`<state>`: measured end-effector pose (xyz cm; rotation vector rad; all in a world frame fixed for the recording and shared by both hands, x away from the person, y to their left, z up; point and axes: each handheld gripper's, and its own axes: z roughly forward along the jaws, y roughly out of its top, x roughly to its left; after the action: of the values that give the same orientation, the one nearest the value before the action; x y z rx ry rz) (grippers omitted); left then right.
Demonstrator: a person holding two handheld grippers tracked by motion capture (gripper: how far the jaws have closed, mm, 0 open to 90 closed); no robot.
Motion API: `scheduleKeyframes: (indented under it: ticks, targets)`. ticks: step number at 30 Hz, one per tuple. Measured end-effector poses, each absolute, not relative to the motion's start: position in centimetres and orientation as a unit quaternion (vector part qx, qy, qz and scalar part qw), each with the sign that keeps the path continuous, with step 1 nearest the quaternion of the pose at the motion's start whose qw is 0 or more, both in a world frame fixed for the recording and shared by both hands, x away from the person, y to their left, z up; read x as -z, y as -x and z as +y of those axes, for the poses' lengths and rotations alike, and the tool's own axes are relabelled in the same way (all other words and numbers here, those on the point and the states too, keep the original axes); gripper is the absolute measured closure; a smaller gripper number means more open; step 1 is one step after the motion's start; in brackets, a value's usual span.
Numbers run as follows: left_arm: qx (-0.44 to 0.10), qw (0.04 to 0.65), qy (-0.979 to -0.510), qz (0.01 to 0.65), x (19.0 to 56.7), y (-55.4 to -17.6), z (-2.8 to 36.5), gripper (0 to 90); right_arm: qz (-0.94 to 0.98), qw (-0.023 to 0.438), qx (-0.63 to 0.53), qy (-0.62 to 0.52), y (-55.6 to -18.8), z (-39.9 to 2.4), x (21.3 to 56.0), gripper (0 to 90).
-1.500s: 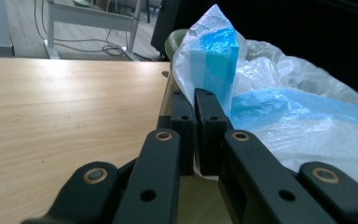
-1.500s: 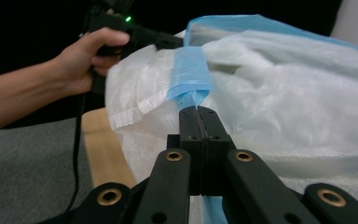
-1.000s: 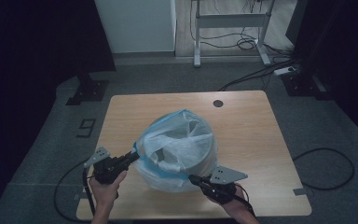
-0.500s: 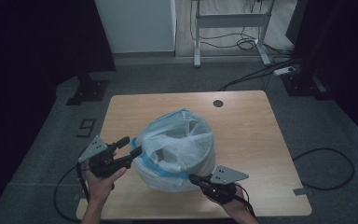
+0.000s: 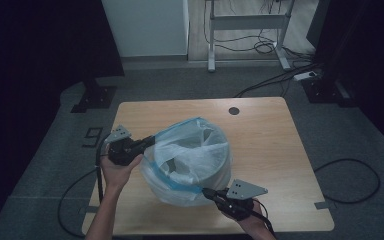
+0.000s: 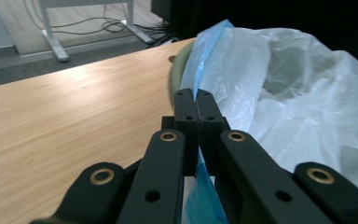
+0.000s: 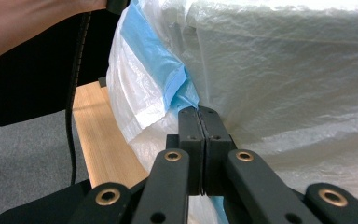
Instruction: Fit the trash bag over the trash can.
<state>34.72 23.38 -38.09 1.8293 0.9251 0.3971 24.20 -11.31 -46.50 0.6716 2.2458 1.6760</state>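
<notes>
Now left gripper (image 5: 149, 142) just clamped on plastic bag (image 5: 190, 165) blue hem, right gripper (image 5: 207, 192) pinching hem too, over bin (image 5: 220, 170)

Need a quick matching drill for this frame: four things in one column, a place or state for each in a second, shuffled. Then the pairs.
Column 1
1. left claw
2. right claw
3. bin
4. round hole

Column 2
A. in the tabletop near the far edge
B. shut on the bag's blue rim at the bag's near side
C. lined by the white bag
D. shut on the bag's blue rim at the left

Pairs: 1-D, 2-B, 3-C, 4-A
</notes>
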Motion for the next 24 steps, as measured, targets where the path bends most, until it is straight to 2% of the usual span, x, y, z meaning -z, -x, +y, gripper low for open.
scheduleKeyframes:
  ticks: [6,15,24]
  targets:
    - [-0.186,0.497,-0.738,0.417,38.5,-36.6,23.2,90.0,0.766,0.138,-0.582,-0.234,-24.3,-11.9,46.4,88.0]
    - [-0.131,0.480,-0.747,0.441,41.4,-39.0,22.8,89.9,0.766,0.130,-0.584,-0.236,-24.7,-12.0,47.9,87.4]
    - [-0.093,0.458,-0.765,0.443,43.3,-38.8,22.6,89.8,0.773,0.117,-0.576,-0.241,-24.9,-11.3,49.0,87.8]
